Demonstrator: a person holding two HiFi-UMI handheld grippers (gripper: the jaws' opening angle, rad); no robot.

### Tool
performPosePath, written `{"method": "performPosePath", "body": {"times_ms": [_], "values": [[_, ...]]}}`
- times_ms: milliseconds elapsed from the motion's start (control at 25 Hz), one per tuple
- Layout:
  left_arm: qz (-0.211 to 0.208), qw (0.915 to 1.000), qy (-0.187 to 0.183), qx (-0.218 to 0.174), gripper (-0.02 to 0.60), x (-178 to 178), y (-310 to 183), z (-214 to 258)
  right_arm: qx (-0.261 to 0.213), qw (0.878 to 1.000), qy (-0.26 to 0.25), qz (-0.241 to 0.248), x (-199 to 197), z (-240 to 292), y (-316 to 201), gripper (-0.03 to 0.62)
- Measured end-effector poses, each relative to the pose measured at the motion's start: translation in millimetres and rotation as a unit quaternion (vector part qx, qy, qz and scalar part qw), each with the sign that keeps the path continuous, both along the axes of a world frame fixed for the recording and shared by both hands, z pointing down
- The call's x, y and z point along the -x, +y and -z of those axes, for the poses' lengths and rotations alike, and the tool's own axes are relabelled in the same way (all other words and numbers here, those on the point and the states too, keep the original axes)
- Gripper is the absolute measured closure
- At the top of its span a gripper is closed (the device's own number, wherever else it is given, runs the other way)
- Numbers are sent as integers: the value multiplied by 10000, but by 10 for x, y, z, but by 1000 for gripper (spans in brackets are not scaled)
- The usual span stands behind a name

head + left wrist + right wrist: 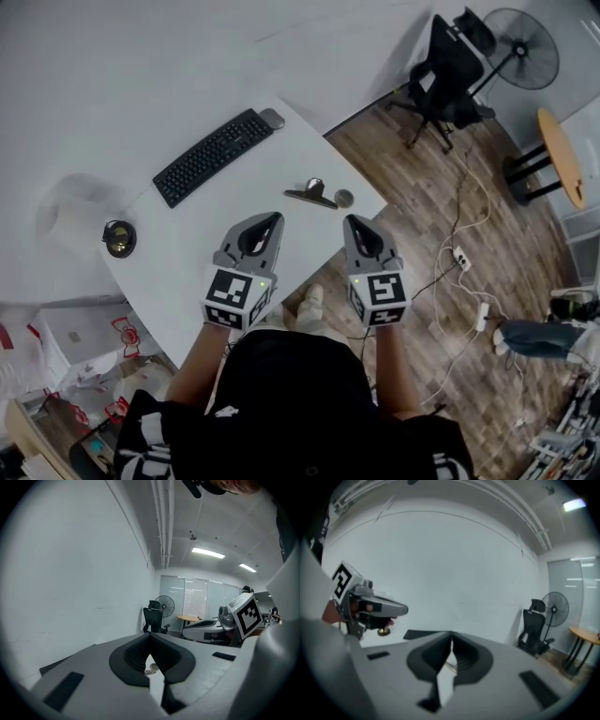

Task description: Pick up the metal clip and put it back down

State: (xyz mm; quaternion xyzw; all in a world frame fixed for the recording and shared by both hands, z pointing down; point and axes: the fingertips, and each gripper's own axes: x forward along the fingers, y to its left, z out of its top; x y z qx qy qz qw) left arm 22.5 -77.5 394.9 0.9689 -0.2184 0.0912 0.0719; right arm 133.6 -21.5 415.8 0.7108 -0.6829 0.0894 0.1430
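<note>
The metal clip [312, 195], dark with silver handles, lies flat on the white table [187, 281] near its right edge. A small round metal piece [344, 198] sits just to its right. Both grippers hover at the table's near side, pointing toward the clip. My left gripper [274, 217] is a short way below and left of the clip, its jaws closed tip to tip [150, 635] with nothing between them. My right gripper [350, 219] is just below the round piece, also shut and empty [451, 634]. Neither gripper touches the clip.
A black keyboard [216, 155] and a mouse [272, 118] lie at the table's far side. A paper roll [70, 220] and a brass-coloured round object [119, 238] stand at its left. Beyond the right edge are wooden floor, cables [459, 253], an office chair [445, 70] and a fan [522, 47].
</note>
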Motion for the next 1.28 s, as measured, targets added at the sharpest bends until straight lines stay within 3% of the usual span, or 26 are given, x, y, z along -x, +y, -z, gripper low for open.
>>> {"method": "performPosePath", "body": {"times_ms": [320,560,800,1160,1280], "values": [[341,9994,-89,74,560,-206,-181,-127,631,9964,-295,488,-184,-465,-256,557],[575,9980,-196,196,560,-348,-292,-252,1431,9817,-665,1068,-263,-989,-363,557],[924,9947,-289,343,560,-374,-446,-391,2036,9656,-427,1560,-297,-1409,-495,557],[1412,9875,-450,534,560,-372,-624,-567,2545,9445,-207,2068,-437,-1765,-772,554],[1521,9855,-498,565,560,-370,-661,-589,2735,9338,-102,2305,-464,-1861,-853,506]]}}
